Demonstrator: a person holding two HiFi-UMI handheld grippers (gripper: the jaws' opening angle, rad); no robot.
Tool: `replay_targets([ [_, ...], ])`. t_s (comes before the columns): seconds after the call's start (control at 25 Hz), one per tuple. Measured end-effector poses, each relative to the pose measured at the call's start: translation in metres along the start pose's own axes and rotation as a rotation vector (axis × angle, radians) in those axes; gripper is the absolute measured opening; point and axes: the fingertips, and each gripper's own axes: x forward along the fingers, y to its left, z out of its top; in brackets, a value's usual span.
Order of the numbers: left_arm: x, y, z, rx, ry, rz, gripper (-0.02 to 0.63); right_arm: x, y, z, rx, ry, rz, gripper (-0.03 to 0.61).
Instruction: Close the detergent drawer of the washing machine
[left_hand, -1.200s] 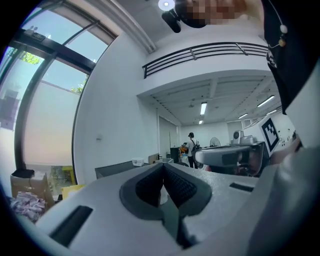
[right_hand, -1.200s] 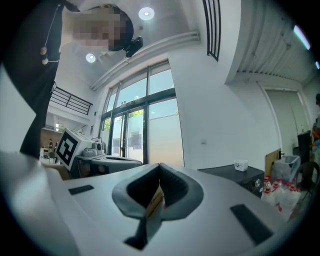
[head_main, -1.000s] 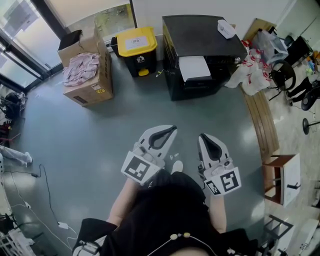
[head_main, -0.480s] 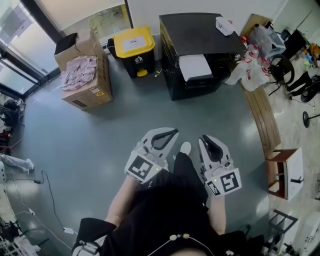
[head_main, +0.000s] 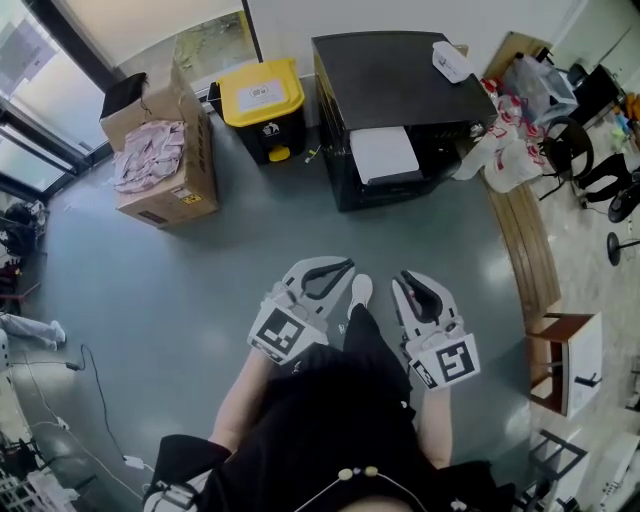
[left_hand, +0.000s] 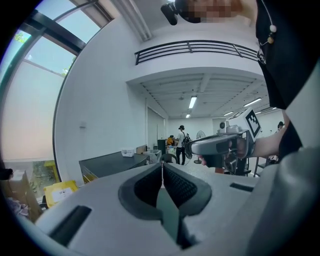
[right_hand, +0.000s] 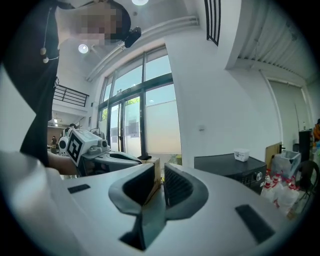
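Note:
The black washing machine (head_main: 400, 90) stands against the far wall, seen from above. Its white detergent drawer (head_main: 384, 153) sticks out of the front. Both grippers are held close to the person's body, well short of the machine. My left gripper (head_main: 335, 268) is shut, its pads pressed together (left_hand: 162, 165) with nothing in them. My right gripper (head_main: 408, 280) has just been opening: a narrow gap shows between its pads (right_hand: 160, 167), and nothing is in it. The machine's front with its knob (right_hand: 257, 176) shows at the right of the right gripper view.
A yellow-lidded bin (head_main: 262, 95) and an open cardboard box (head_main: 160, 160) stand left of the machine. A small white box (head_main: 452, 60) lies on its top. Plastic bags (head_main: 505, 140), a wooden plank (head_main: 525, 240) and a small table (head_main: 565, 360) line the right side.
A white shoe has stepped forward between the two grippers. Both grippers sit slightly lower in the head view. The drawer still sticks out.

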Motion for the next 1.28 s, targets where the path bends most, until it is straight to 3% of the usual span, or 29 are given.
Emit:
replay_targets([
  [0.32,0.090,0.044,-0.014,-0.010,0.095,-0.028,0.011,0.043,-0.087,-0.021,0.029,0.095,0.097,0.084],
  [0.44,0.119,0.057,-0.027,-0.020,0.149,-0.026,0.091,0.057,-0.118,-0.038,0.024,0.148,0.129,0.097],
  [0.56,0.142,0.067,-0.043,-0.013,0.201,-0.007,0.091,0.067,-0.146,-0.058,0.010,0.208,0.158,0.098],
  [0.76,0.172,0.098,-0.079,-0.003,0.266,0.057,0.091,0.091,-0.196,-0.101,0.003,0.326,0.178,0.116],
  [0.96,0.189,0.122,-0.128,-0.021,0.368,0.064,0.091,0.113,-0.242,-0.144,0.023,0.446,0.168,0.146],
  [1.28,0.213,0.143,-0.192,-0.046,0.503,-0.008,0.092,0.140,-0.290,-0.199,-0.009,0.620,0.170,0.188],
])
